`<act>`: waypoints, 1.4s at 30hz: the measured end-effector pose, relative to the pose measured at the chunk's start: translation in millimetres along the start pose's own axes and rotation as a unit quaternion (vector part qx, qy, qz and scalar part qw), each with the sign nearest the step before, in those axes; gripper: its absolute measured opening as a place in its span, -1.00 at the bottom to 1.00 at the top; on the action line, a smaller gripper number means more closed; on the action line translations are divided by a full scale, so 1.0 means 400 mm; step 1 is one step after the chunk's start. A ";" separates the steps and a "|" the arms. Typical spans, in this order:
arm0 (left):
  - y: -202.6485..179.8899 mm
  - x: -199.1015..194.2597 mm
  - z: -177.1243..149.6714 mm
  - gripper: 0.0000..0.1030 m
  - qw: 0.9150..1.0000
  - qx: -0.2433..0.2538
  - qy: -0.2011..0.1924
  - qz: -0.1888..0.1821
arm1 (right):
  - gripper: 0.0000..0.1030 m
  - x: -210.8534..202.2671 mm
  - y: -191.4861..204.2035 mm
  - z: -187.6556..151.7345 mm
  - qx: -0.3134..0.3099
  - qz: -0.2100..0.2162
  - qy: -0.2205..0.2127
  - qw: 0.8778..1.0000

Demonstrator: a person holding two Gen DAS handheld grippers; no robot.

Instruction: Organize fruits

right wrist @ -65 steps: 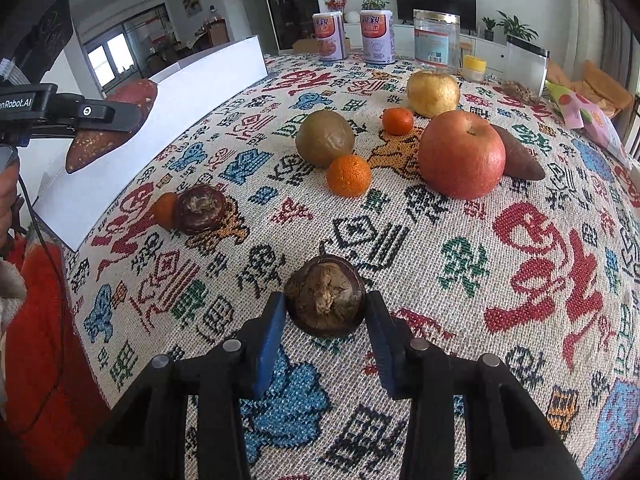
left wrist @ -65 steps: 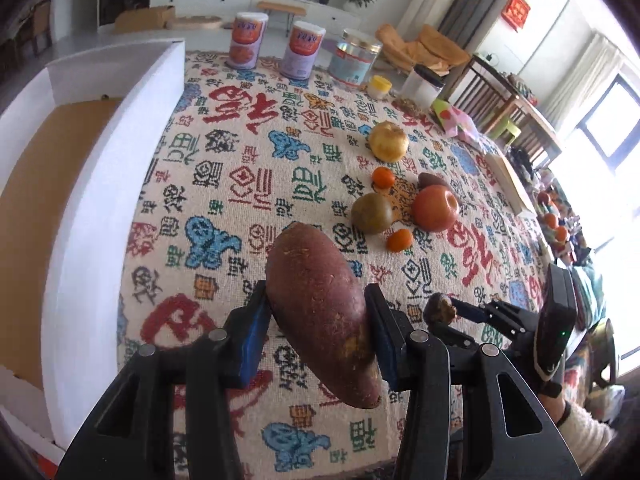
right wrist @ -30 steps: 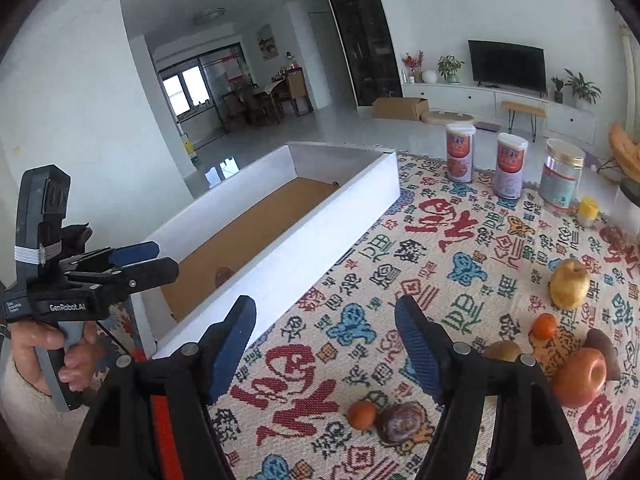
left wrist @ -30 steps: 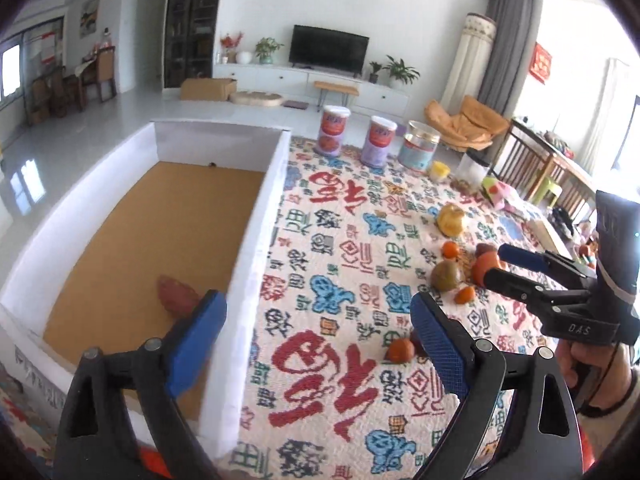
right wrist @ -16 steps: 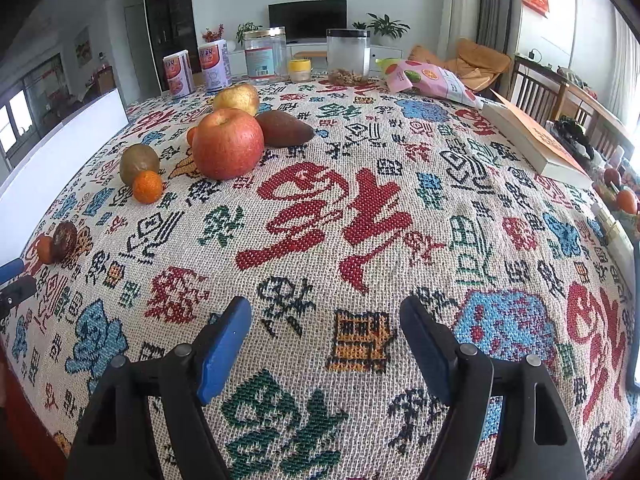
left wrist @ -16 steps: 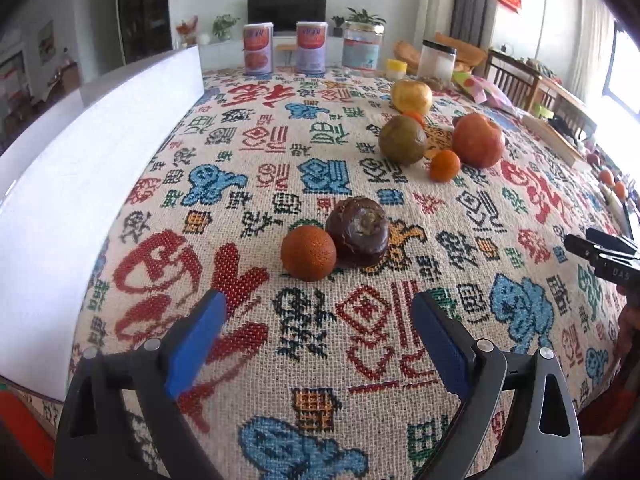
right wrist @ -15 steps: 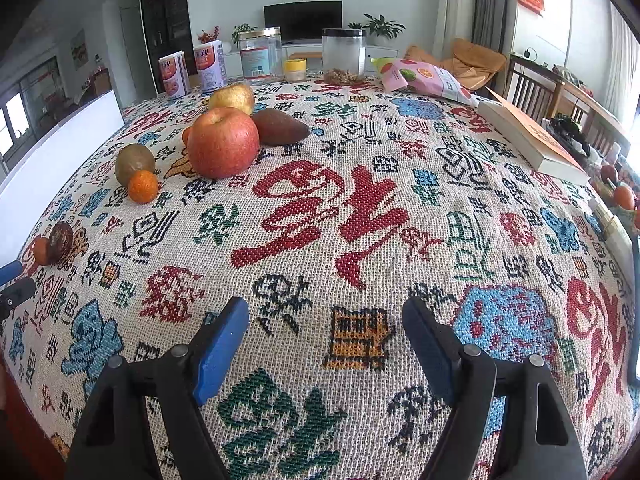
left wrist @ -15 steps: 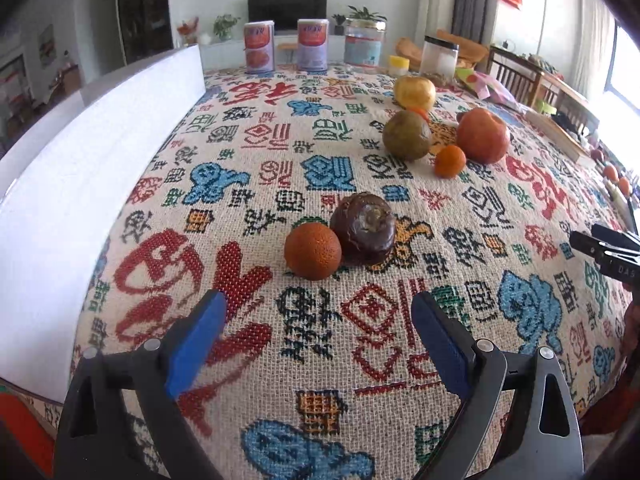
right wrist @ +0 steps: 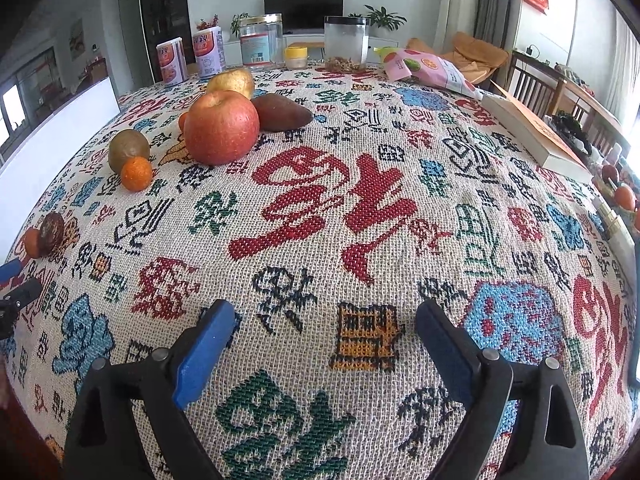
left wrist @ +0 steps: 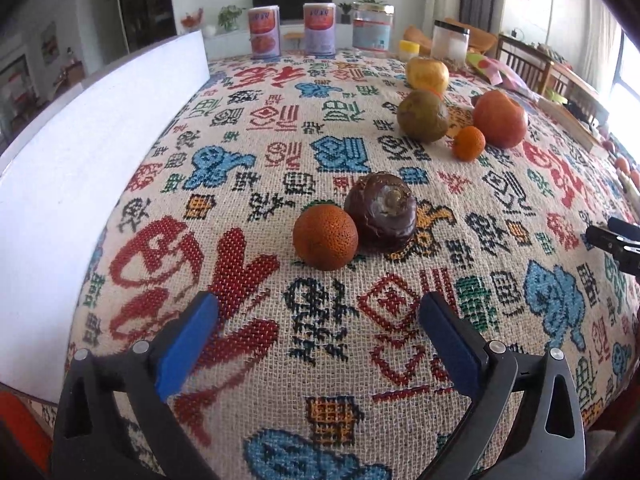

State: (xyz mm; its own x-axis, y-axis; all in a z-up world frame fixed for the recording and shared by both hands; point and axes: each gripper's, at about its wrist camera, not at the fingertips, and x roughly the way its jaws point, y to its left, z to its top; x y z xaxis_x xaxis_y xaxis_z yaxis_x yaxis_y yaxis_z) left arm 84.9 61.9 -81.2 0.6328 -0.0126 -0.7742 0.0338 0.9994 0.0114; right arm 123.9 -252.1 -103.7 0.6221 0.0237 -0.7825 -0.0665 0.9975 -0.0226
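My left gripper (left wrist: 318,340) hangs low over the patterned tablecloth, its jaws opening with nothing between them. Just beyond it lie an orange tangerine (left wrist: 325,237) and a dark brown round fruit (left wrist: 380,212), touching each other. Farther back sit a green-brown fruit (left wrist: 422,116), a small orange (left wrist: 469,143), a red apple (left wrist: 500,118) and a yellow fruit (left wrist: 427,72). My right gripper (right wrist: 324,344) hovers over bare cloth, its jaws also opening and empty. The red apple (right wrist: 221,127) and a sweet potato (right wrist: 282,112) lie far ahead to its left.
A white box wall (left wrist: 80,160) runs along the table's left side. Cans and jars (left wrist: 318,28) stand at the back edge. A snack bag (right wrist: 428,68) and a book (right wrist: 536,132) lie at the right. The left gripper's tip (right wrist: 16,280) shows at the right wrist view's left edge.
Both grippers held produce two seconds ago and now are empty. They have swung down from the white box to the tablecloth and both jaws stand wider. Over the last half second they stayed put.
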 end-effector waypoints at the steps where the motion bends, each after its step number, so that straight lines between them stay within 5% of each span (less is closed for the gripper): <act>1: 0.000 0.000 0.000 0.97 1.000 0.000 0.000 0.000 | 0.85 0.001 0.000 0.001 -0.001 0.003 0.002 1.000; 10: 0.000 0.001 -0.001 0.98 1.000 -0.001 0.000 0.001 | 0.99 0.008 0.008 0.002 -0.007 0.002 0.013 1.000; 42: 0.005 0.002 0.000 0.99 1.000 0.007 0.007 -0.003 | 1.00 0.007 0.012 0.001 -0.010 0.008 0.015 1.000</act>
State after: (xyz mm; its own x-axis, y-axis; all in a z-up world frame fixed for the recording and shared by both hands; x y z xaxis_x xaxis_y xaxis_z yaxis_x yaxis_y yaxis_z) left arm 85.4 63.7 -81.7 0.6222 -0.0187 -0.7826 0.0486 0.9987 0.0147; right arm 125.5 -247.2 -106.0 0.5976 0.0373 -0.8010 -0.0912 0.9956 -0.0217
